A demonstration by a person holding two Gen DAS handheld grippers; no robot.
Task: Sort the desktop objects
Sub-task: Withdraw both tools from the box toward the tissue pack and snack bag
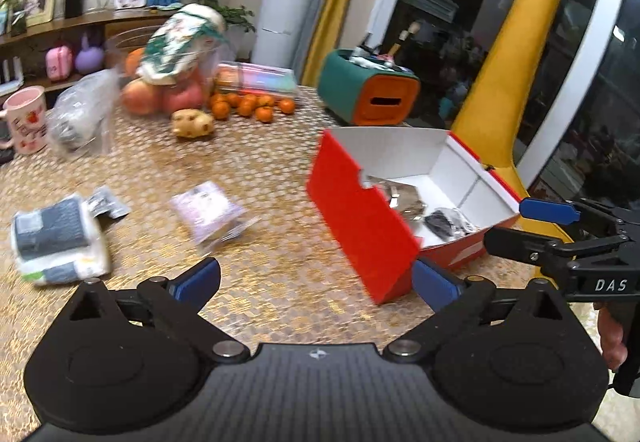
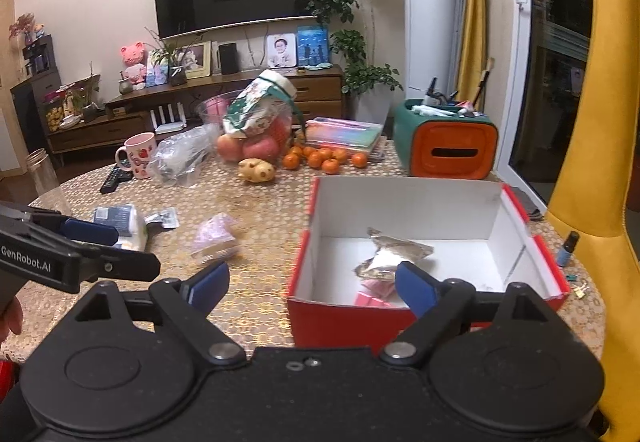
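Note:
A red box with a white inside (image 1: 360, 217) (image 2: 320, 314) stands open on the table, holding a crinkled silver packet (image 2: 396, 250) and small pink items (image 2: 372, 296). My left gripper (image 1: 316, 278) is open and empty, just left of the box's near corner. My right gripper (image 2: 312, 282) is open and empty, at the box's near left wall. A pale purple packet (image 1: 206, 207) (image 2: 214, 240), a white and blue pack (image 1: 58, 242) (image 2: 120, 222) and a small silver sachet (image 1: 108, 201) (image 2: 164, 217) lie on the table to the left.
At the back stand a fruit bowl with apples (image 2: 256, 137), small oranges (image 2: 324, 157), a potato (image 2: 256, 169), a pink mug (image 2: 138, 155), a plastic bag (image 2: 180, 157) and a green-orange organiser (image 2: 448, 141). A yellow chair (image 2: 592, 121) rises on the right. A small blue bottle (image 2: 566, 250) stands by the box.

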